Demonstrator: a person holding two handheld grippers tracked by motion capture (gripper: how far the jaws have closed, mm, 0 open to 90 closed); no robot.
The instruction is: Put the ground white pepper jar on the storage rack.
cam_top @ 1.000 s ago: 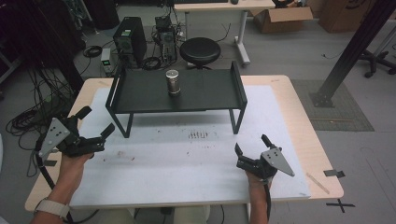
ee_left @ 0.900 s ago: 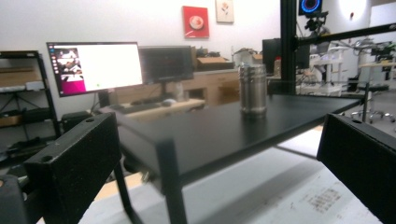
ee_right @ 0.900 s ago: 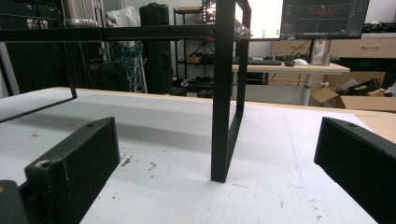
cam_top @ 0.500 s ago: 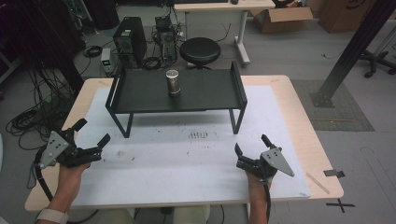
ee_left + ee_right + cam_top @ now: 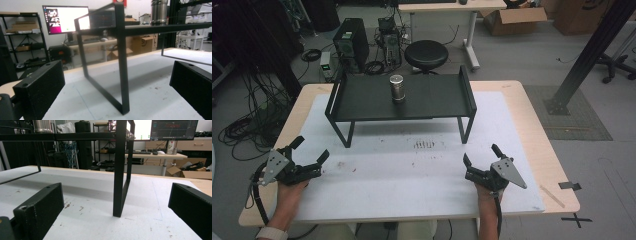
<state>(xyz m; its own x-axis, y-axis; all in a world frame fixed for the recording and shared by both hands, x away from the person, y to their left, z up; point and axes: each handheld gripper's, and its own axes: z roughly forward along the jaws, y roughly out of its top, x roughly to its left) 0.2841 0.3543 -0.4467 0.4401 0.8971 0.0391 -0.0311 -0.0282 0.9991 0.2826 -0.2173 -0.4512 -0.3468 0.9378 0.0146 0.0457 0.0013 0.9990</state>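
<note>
A black metal stand (image 5: 362,97) sits at the back of the white mat (image 5: 412,170). On its top stands an upright silver metal cylinder (image 5: 397,88), whose lower part also appears as the cylinder (image 5: 159,11) and the cylinder (image 5: 42,125). My left gripper (image 5: 312,147) rests low near the table's front left, open and holding nothing. It faces the stand's left leg (image 5: 123,75), its jaws wide apart. My right gripper (image 5: 480,154) is at the front right, open and empty too, looking at the stand's right leg (image 5: 119,182).
The wooden table (image 5: 537,130) edge borders the mat. Behind the table are a black stool (image 5: 426,55), computer towers (image 5: 349,42) and cables on the floor. A black post (image 5: 582,55) rises at the right. Cardboard boxes (image 5: 514,17) lie further back.
My left gripper has drifted toward the near edge of the table and slightly left. The right gripper and the cylinder have stayed where they were.
</note>
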